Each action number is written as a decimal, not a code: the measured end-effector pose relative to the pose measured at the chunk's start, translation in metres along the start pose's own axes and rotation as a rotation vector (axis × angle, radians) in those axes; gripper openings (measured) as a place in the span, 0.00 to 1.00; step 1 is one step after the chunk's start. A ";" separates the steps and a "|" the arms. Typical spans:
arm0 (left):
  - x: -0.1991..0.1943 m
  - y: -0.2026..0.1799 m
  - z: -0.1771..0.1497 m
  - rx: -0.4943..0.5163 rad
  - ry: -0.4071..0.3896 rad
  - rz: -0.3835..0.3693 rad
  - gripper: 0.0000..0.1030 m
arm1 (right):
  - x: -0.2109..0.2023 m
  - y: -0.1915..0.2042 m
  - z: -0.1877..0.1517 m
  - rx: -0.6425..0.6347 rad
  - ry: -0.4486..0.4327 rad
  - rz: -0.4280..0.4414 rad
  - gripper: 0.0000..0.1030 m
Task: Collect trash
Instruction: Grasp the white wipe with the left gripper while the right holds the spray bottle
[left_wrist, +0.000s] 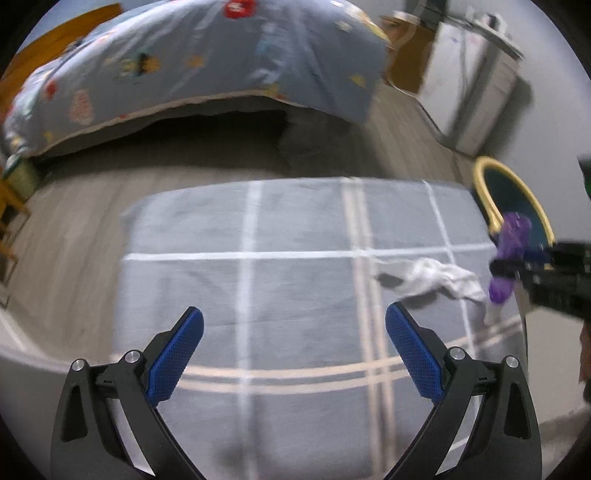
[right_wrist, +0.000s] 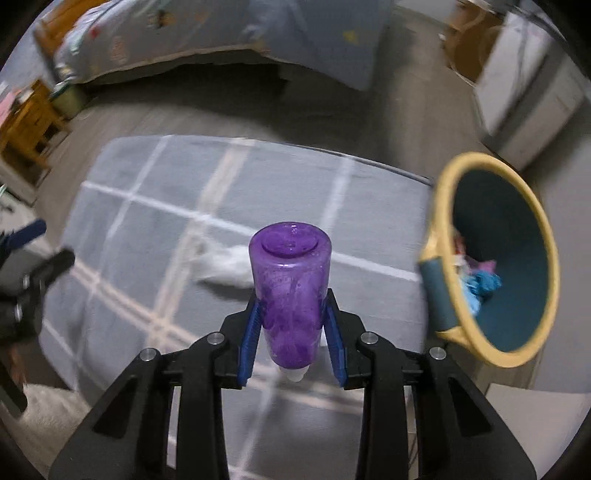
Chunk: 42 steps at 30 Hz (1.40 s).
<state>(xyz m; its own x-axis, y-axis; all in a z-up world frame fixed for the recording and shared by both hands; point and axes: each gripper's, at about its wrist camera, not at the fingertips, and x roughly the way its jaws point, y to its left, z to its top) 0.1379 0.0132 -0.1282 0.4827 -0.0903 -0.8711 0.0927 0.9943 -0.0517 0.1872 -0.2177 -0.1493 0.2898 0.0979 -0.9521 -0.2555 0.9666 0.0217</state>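
The right gripper (right_wrist: 293, 325) clamps a purple bottle (right_wrist: 290, 291), base up and cap down, above a grey rug (right_wrist: 147, 229). A white rag (right_wrist: 227, 267) lies behind it; a yellow-rimmed bin (right_wrist: 532, 206) (scraps inside) stands right.

Left hand-held gripper (left_wrist: 294, 345) with fingers spread wide, right hand-held gripper (right_wrist: 291, 325) clamped tight, fingers nearly parallel.

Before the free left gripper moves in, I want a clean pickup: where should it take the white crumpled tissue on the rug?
Pinch the raised, bunched middle of the white crumpled tissue, coming from above with jaws across its narrow width; its edges lie flat on the grey rug.
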 end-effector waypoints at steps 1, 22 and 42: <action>0.006 -0.010 0.001 0.023 0.003 -0.013 0.95 | 0.003 -0.006 0.001 0.011 0.005 -0.006 0.31; 0.079 -0.113 0.021 0.287 0.006 -0.143 0.73 | 0.029 -0.070 -0.001 0.116 0.077 0.049 0.31; 0.093 -0.109 0.002 0.282 0.067 -0.091 0.46 | 0.054 -0.047 -0.013 0.058 0.173 0.042 0.50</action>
<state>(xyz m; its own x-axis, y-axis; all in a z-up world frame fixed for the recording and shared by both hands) 0.1745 -0.1032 -0.2025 0.4037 -0.1649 -0.8999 0.3754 0.9269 -0.0014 0.2034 -0.2610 -0.2056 0.1163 0.1011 -0.9881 -0.2085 0.9751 0.0752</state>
